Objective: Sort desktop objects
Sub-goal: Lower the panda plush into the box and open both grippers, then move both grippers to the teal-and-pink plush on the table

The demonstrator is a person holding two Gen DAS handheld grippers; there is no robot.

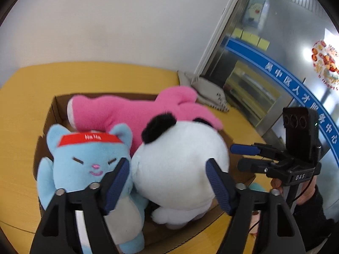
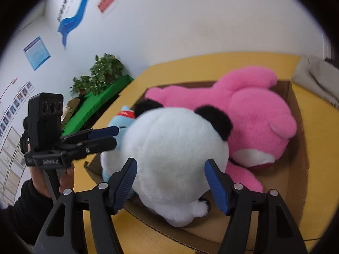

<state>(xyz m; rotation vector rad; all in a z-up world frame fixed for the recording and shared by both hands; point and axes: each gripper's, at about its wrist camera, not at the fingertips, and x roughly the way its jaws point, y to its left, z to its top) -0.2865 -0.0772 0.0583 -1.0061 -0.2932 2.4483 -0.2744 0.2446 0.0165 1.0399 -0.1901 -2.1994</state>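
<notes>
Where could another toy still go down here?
Bare yellow table lies left of and behind the cardboard box. The box is crowded: pink plush, blue cat and panda fill it, leaving slight floor at its right wall.

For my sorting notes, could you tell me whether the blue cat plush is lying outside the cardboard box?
No, the blue cat plush sits inside the cardboard box, beside the white panda plush.

Your left claw (image 1: 167, 182) is spread wide, its blue pads (image 1: 117, 182) well apart and gripping nothing. Your right claw (image 2: 171, 182) is spread wide too, also empty. A bare hand (image 2: 53, 180) in a dark sleeve grips each handle.
</notes>
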